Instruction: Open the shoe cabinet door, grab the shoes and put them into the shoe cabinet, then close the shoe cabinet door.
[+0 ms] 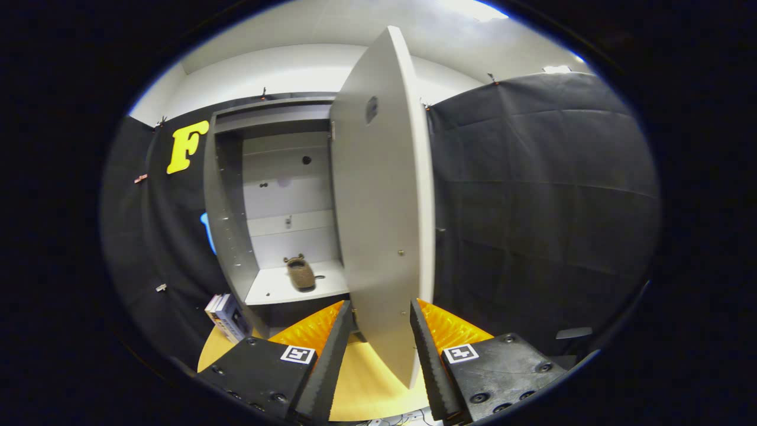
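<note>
The grey shoe cabinet (227, 225) stands open against the booth wall. One brown shoe (301, 274) sits upright on its lower shelf (272, 291), toe toward the back. The cabinet door (378, 236) swings out toward me, nearly edge-on, hinged on the cabinet's right side. My gripper (380, 307) has the door's lower free edge between its fingers, one finger on each face, so it is shut on the door. The door hides the right part of the cabinet's inside.
A small stack of books (227, 316) lies at the cabinet's foot on the left. Below the fingers is a round light-wood tabletop (366, 378). Black cloth wall (544, 207) runs to the right of the door.
</note>
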Demonstrator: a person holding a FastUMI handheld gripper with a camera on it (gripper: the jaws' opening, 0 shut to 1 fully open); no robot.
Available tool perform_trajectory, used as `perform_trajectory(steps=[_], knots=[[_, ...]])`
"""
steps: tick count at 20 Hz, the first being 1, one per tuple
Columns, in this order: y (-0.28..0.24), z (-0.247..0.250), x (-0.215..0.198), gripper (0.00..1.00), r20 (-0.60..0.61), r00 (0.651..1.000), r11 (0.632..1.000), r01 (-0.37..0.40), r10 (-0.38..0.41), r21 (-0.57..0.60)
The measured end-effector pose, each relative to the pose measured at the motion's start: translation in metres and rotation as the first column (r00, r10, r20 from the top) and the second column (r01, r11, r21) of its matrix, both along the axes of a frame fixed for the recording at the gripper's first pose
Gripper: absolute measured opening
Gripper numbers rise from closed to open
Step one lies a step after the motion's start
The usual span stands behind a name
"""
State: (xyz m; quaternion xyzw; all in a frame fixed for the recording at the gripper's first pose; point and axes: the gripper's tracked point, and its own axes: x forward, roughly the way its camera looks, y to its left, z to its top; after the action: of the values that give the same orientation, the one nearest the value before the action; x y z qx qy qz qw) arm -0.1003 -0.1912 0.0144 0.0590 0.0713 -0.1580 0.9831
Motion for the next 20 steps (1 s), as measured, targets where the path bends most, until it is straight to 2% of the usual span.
perform_trajectory(steps=[3, 6, 8, 12, 18, 20], knots=[[-0.032, 0.008, -0.006, 0.65, 0.027, 0.999, 0.999, 0.032, -0.032, -0.006], [-0.063, 0.009, -0.002, 0.65, 0.022, 1.000, 1.000, 0.016, -0.016, 0.001], [-0.078, 0.008, 0.007, 0.65, 0.022, 1.000, 1.000, -0.020, 0.020, 0.013], [-0.081, -0.001, 0.034, 0.65, 0.014, 0.989, 0.989, -0.147, 0.147, 0.014], [-0.075, -0.004, 0.053, 0.65, 0.011, 0.947, 0.946, -0.321, 0.321, 0.045], [-0.075, -0.003, 0.056, 0.65, 0.009, 0.939, 0.938, -0.343, 0.343, 0.051]])
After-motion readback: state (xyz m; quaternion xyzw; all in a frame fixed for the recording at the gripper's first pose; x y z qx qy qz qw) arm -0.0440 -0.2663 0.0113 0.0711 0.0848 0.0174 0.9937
